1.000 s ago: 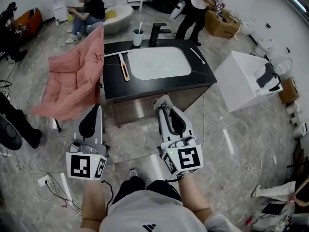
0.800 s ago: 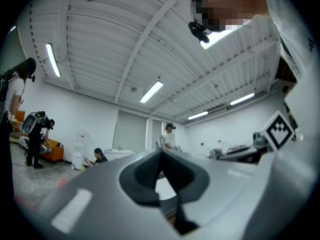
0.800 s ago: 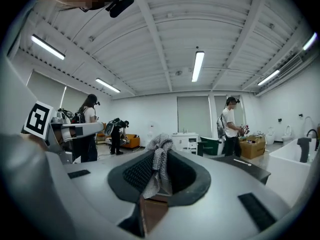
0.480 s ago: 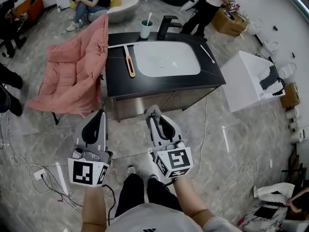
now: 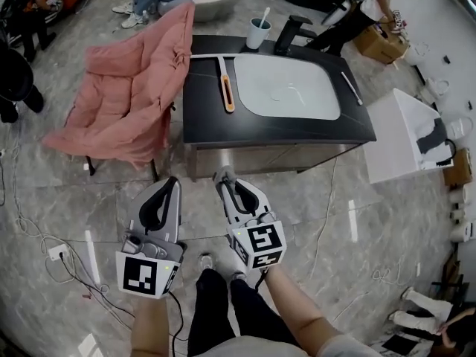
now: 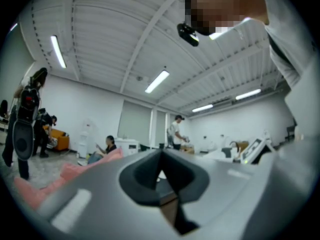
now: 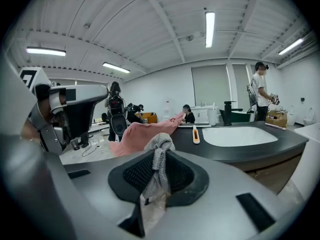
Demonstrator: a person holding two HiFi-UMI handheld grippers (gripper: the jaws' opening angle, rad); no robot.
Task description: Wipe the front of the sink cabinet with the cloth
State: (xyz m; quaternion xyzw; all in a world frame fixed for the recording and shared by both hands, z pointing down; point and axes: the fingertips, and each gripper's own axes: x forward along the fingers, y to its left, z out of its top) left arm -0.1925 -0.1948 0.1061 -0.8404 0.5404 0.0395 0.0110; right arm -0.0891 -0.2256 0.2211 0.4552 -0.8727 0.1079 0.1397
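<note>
The sink cabinet has a black top (image 5: 208, 117), a white basin (image 5: 286, 88) and a brown front (image 5: 275, 155); in the right gripper view the front (image 7: 272, 166) lies ahead to the right. My right gripper (image 5: 223, 177) hovers low by the cabinet's lower left corner, shut on a grey cloth (image 7: 159, 145) that bunches above its jaws (image 7: 159, 156). To its left, my left gripper (image 5: 170, 182) points the same way. Its jaws (image 6: 161, 159) are shut with nothing between them.
A pink folding chair (image 5: 126, 95) stands against the cabinet's left side. On the top are an orange-handled tool (image 5: 225, 91), a cup (image 5: 258, 32) and a black faucet (image 5: 286, 32). A white box (image 5: 405, 136) stands to the right. Cables (image 5: 37, 236) trail on the floor at left.
Both grippers have drifted left along the cabinet front, and the cabinet now sits higher and further right in the head view. The grey cloth stays held.
</note>
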